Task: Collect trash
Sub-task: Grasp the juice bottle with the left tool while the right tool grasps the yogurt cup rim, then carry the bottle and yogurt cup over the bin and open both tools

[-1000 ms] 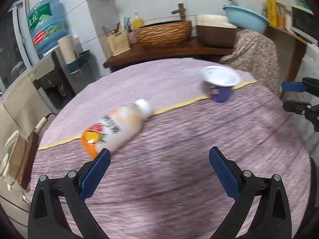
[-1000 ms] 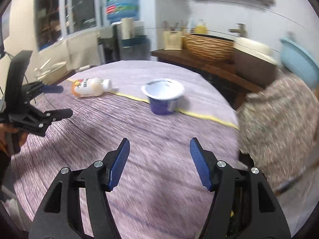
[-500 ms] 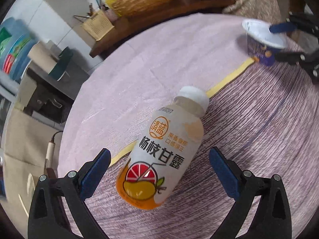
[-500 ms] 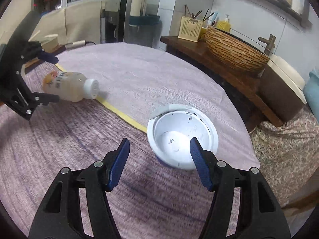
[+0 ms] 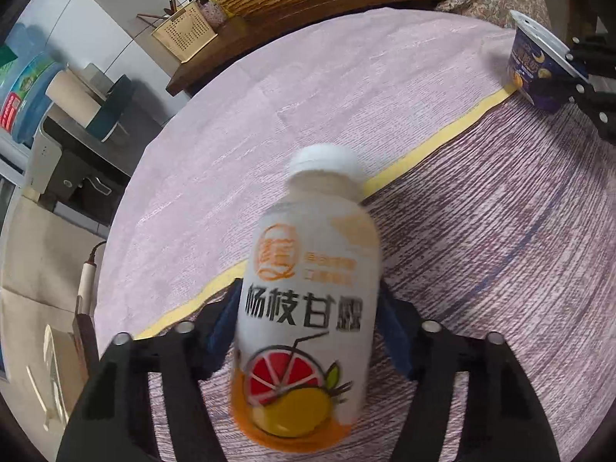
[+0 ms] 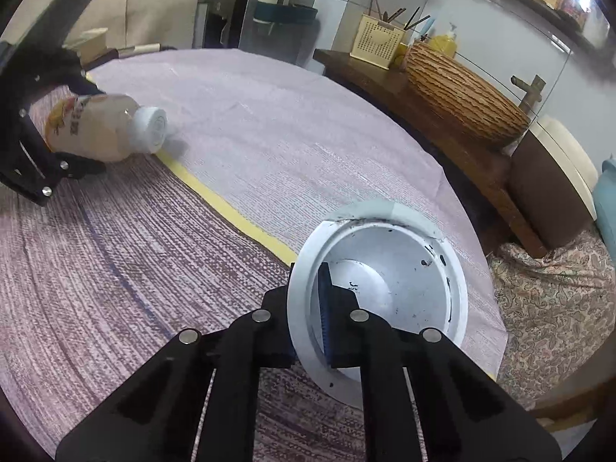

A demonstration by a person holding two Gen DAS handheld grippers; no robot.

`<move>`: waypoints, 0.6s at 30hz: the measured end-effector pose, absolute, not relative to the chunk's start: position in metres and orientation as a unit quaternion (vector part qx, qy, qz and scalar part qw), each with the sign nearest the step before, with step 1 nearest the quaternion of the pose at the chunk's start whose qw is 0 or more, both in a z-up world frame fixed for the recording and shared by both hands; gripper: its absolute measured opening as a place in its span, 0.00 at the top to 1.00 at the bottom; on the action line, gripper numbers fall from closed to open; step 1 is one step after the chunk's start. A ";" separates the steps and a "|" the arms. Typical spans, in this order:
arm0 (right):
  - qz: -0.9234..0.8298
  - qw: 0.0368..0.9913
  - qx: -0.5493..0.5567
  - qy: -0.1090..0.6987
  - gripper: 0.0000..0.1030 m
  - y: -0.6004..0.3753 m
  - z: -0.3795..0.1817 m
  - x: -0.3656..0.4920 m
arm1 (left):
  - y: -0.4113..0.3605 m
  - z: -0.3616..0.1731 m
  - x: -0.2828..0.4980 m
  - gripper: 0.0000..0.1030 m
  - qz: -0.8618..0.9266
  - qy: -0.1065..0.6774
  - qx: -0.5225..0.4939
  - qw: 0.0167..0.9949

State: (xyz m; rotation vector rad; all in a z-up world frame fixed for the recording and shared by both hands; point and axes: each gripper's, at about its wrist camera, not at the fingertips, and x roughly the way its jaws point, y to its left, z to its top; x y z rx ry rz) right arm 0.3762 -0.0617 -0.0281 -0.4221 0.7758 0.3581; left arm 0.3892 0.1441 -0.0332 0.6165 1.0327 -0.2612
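Note:
A juice bottle (image 5: 308, 269) with a white cap and an orange fruit label lies on the round table's purple cloth (image 5: 500, 250). My left gripper (image 5: 308, 300) is closing on it, with a blue pad pressed against each side of its body. The right wrist view shows this bottle (image 6: 100, 131) at the left, inside the left gripper (image 6: 84, 123). A white cup (image 6: 385, 269) with a dark blue outside (image 5: 535, 73) stands near the table's edge. My right gripper (image 6: 308, 288) is closing on its near wall, one finger inside and one outside. That gripper (image 5: 585, 73) shows at the left wrist view's right edge.
A yellow stripe (image 6: 215, 196) crosses the cloth between bottle and cup. Behind the table a wooden sideboard (image 6: 454, 146) carries a wicker basket (image 6: 462, 92) and a yellow utensil holder (image 6: 379, 40). A patterned cloth (image 6: 558, 308) lies right of the table. A water jug (image 5: 23, 88) stands far left.
Both grippers came down to the table and closed. The left one now has the bottle between its pads. The right one now pinches the cup's wall.

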 end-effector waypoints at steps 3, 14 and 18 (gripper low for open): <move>0.176 0.896 -0.190 0.361 0.90 -0.067 -0.020 0.361 | 0.138 -0.027 0.382 0.40 -0.130 0.478 0.267 0.827; 0.190 0.916 -0.144 0.323 0.90 -0.103 0.011 0.286 | 0.085 -0.005 0.319 0.41 -0.178 0.424 0.191 0.867; 0.191 0.923 -0.127 0.310 0.90 -0.121 0.018 0.256 | 0.064 -0.003 0.299 0.41 -0.184 0.406 0.154 0.882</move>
